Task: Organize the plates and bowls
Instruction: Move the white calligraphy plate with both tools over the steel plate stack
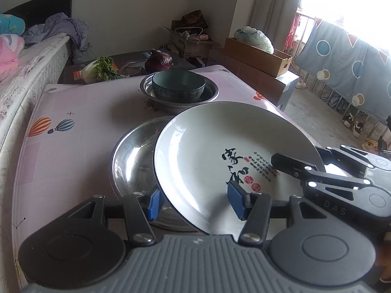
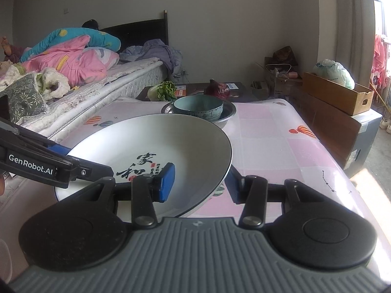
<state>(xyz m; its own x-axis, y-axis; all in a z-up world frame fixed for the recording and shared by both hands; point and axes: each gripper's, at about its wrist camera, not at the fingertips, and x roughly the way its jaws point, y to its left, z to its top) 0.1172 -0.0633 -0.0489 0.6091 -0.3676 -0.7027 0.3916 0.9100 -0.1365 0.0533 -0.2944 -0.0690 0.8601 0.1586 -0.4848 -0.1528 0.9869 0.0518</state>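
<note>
A white plate with black calligraphy (image 1: 220,156) is held tilted above a shallow steel plate (image 1: 133,161) on the table. My left gripper (image 1: 195,201) straddles the white plate's near rim, one blue pad above it and one below. My right gripper (image 2: 201,184) straddles the same plate (image 2: 156,146) at its right rim, jaws wide. It also shows in the left wrist view at the right (image 1: 288,164). Neither pad pair is visibly pressed tight. Farther back a teal bowl (image 1: 178,84) sits in a steel basin (image 1: 212,92).
The table has a pink cloth with balloon prints (image 1: 73,134). Behind it lie a lettuce (image 1: 100,68) and a red cabbage (image 1: 158,59) on a dark stand. A bed (image 2: 73,85) runs along the left. Cardboard boxes (image 2: 337,92) stand at the right.
</note>
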